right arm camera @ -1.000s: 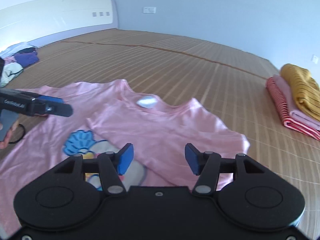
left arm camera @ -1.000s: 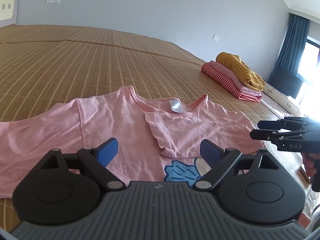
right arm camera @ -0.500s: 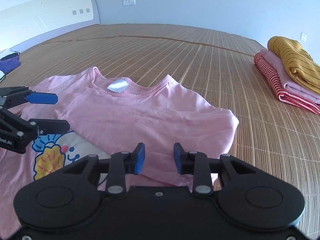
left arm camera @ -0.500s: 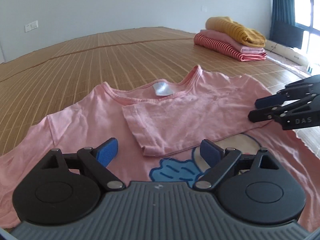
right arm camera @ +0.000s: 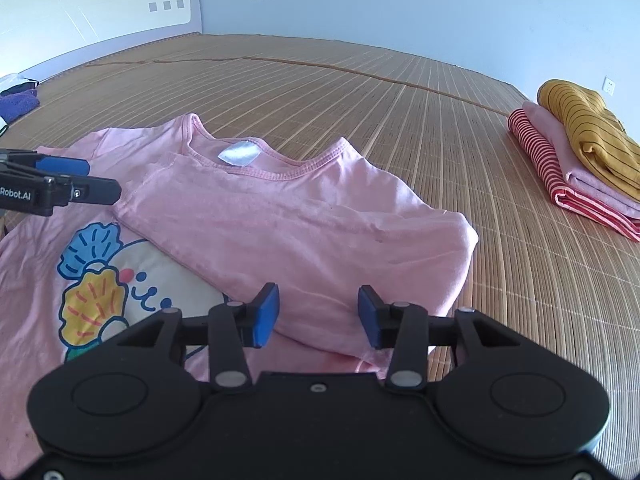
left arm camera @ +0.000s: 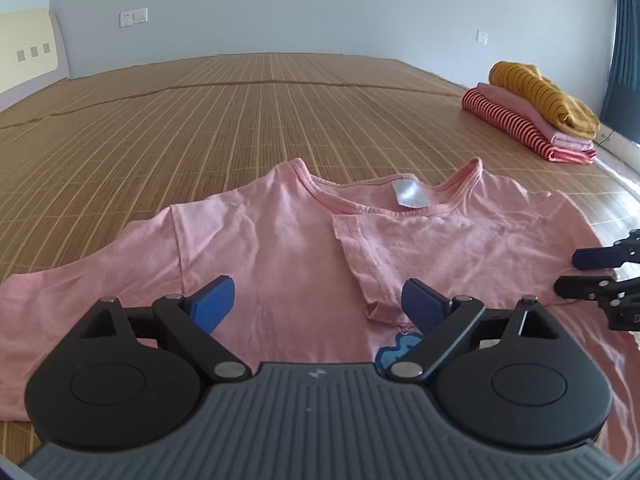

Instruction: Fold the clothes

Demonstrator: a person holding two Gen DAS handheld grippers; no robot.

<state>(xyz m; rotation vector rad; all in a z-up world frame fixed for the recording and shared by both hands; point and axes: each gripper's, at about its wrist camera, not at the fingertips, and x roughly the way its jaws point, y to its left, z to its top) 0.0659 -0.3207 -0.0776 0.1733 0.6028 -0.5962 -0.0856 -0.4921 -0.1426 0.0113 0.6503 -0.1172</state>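
On the bamboo mat (right arm camera: 360, 92), at 12 o'clock of the spread, empty left hand-held gripper (left arm camera: 318, 302) and right hand-held gripper (right arm camera: 318, 314), whose jaws have just been opening, the pink T-shirt (right arm camera: 280, 220) is shown with one sleeve folded in; the other sleeve and body remain; three folded garments (right arm camera: 580, 152) are stacked at 2 o'clock.

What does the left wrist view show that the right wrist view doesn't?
Left wrist only: the shirt's unfolded left sleeve and a dark curtain. Right wrist only: the full shell print and purple clothes by the headboard. Both: the pink T-shirt with one side folded in, the folded stack, and both tools, left and right, open.

Likely a home bedroom, headboard (right arm camera: 100, 8), wide bamboo mat (left arm camera: 280, 112), folded clothes stack (left arm camera: 532, 112), window curtain (left arm camera: 624, 40)
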